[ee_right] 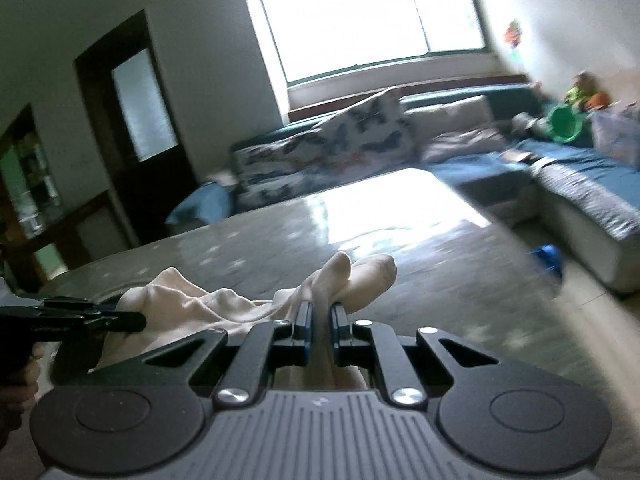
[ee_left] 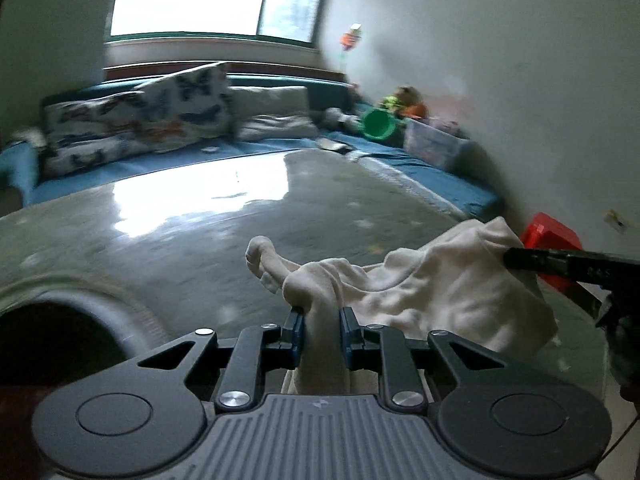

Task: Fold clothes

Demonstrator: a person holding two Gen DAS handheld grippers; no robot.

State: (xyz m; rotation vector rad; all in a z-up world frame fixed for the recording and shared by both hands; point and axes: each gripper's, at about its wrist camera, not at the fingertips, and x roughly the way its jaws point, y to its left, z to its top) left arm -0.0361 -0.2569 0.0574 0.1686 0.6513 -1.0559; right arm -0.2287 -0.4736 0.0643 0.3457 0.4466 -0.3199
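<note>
Left gripper (ee_left: pixel 322 314) and right gripper (ee_right: pixel 321 309) each pinch one cream cloth (ee_left: pixel 440 284), jaws nearly closed, lifting it over the glossy table (ee_left: pixel 200 216). Beyond lie a sofa (ee_left: pixel 400 156), two butterfly cushions (ee_left: pixel 132 128), one green bowl (ee_left: pixel 376 123), one red stool (ee_left: pixel 548 236).

The garment (ee_left: pixel 440 292) hangs between the left gripper (ee_left: pixel 320 320) and right gripper (ee_right: pixel 320 316), above the table (ee_left: pixel 200 220), sofa (ee_left: pixel 160 128) beyond

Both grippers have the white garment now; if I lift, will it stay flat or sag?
Likely sags: the white garment already droops and wrinkles between the left gripper and right gripper. It is probably light, being thin and bunching easily. Its loose ends may drag on the glossy table.
</note>
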